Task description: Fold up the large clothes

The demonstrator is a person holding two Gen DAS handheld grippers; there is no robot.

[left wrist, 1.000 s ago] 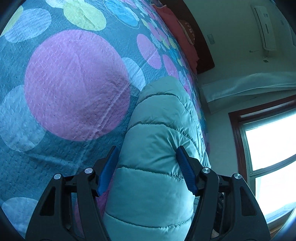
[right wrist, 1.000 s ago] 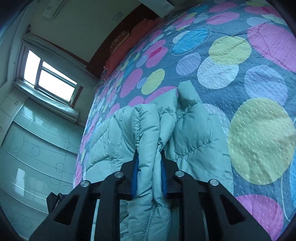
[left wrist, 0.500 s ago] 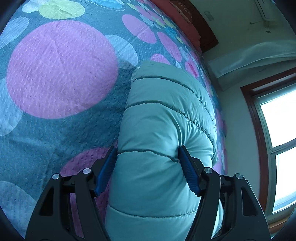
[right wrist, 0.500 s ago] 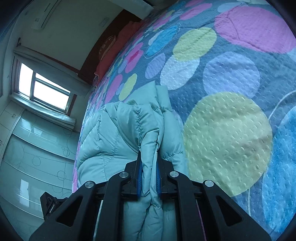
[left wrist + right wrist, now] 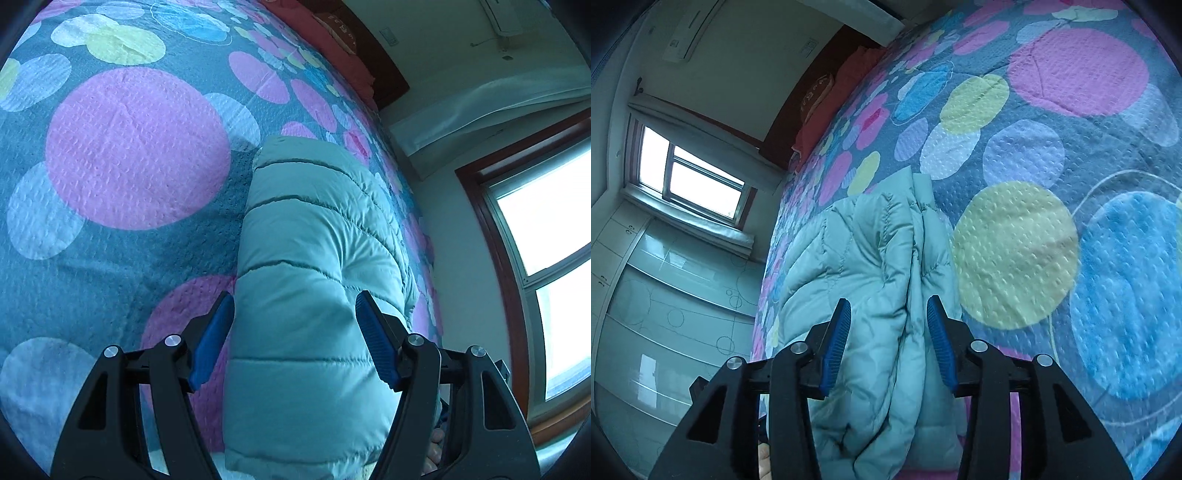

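This is a bedroom in a home. A bed fills most of both views, spread with a quilt printed in pink, yellow and blue circles. A red pillow lies against a dark headboard. An air conditioner hangs high on the wall, beside a wood-framed window and glossy wardrobe doors.

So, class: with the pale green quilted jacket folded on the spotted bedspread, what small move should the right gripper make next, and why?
Probably draw the right gripper back off the pale green quilted jacket: its jaws have just been opening, with the fold lying loose between them on the spotted bedspread.
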